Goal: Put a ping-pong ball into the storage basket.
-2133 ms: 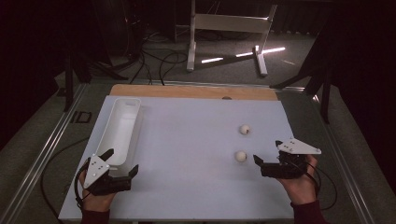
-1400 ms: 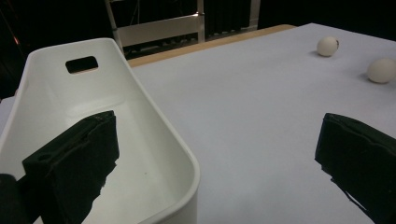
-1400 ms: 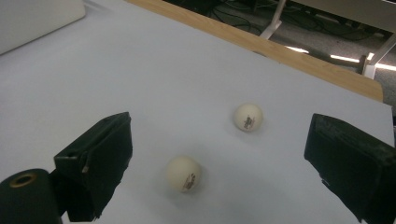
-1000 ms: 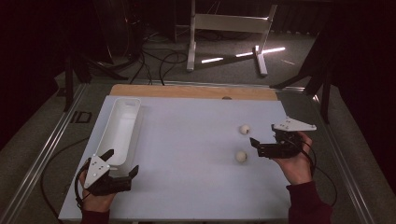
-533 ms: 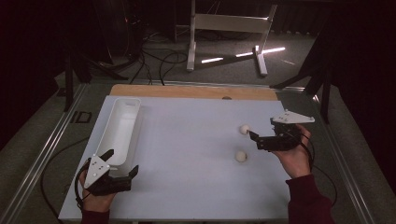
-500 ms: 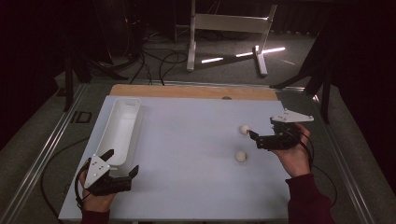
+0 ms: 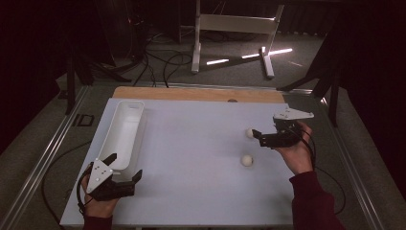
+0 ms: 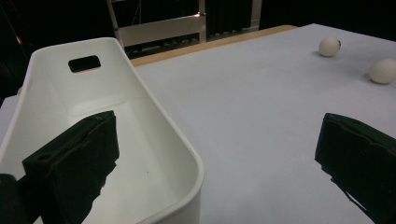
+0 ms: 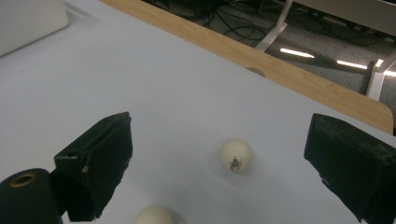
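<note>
One ball (image 9: 152, 216) — half cut off

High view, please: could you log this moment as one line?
right hand-held gripper: open, beside far small white ball | left hand-held gripper: open, by long white plastic bin

The high view looks forward and down from above the person's side, taking in the whole desk (image 7: 191, 143). The left gripper view sits low and close, facing along the white tray (image 8: 154, 121) toward the far balls (image 8: 329, 46). The right gripper view rides near the desk, angled down on the same balls (image 9: 236, 155), which all three views share.
</note>
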Demonstrator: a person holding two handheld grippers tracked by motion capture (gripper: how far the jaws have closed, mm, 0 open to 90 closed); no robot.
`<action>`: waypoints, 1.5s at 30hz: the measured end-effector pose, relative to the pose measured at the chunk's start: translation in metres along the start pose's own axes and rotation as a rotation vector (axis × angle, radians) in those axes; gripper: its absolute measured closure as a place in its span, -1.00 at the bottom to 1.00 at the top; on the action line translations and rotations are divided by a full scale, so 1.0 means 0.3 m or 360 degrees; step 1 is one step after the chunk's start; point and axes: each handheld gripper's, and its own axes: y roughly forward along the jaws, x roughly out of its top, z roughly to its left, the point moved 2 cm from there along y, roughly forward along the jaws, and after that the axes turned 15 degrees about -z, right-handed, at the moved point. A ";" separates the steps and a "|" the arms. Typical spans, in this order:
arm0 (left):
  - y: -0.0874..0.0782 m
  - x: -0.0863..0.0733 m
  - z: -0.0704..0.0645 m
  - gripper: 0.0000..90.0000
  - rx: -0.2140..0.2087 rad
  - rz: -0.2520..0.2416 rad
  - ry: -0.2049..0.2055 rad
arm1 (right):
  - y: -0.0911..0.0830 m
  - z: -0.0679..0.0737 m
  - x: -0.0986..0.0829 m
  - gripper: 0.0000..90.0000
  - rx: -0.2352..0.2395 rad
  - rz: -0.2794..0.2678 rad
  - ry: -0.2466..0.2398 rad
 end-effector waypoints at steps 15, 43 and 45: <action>0.001 0.000 -0.001 -1.00 -0.0002 0.0002 0.0004 | 0.061 -0.038 -0.024 -0.83 0.0028 0.0021 0.0091; 0.003 -0.003 -0.004 -1.00 -0.0005 0.0015 0.0015 | 0.165 -0.087 -0.082 -0.83 0.0024 0.0136 0.0127; 0.003 -0.002 -0.004 -1.00 -0.0006 0.0014 0.0015 | 0.172 -0.091 -0.087 -0.83 0.0021 0.0148 0.0133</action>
